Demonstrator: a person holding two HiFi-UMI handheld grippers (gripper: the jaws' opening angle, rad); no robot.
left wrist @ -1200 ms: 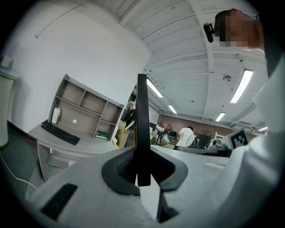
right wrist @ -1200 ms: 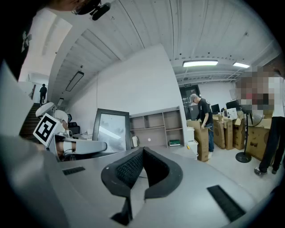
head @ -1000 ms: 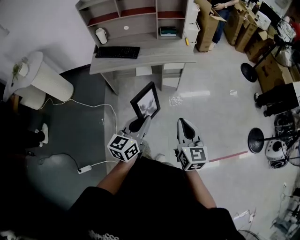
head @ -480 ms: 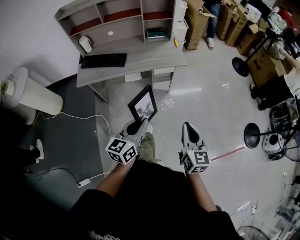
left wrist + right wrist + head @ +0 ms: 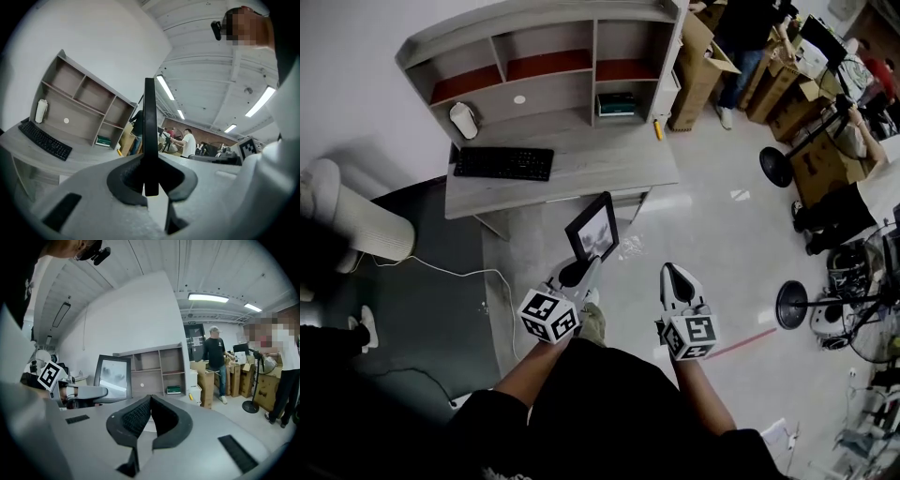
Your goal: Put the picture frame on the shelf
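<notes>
Looks steeply down from the head onto the shelf (image 5: 546, 42); from left gripper (image 5: 581, 267) and right gripper (image 5: 673, 272), nearly level at it.

The desk (image 5: 600, 164) is pale, matt wood grain. Before it, the frame (image 5: 594, 231) has a matt black rim and a glossy pane (it catches light). Right of the desk the floor (image 5: 712, 230) is polished; boxes (image 5: 694, 66) there are cardboard.

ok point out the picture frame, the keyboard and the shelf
picture frame (image 5: 593, 232), head view, middle of its glass
keyboard (image 5: 503, 163), head view, middle of the keys
shelf (image 5: 553, 96), head view, back panel of the middle bay
</notes>
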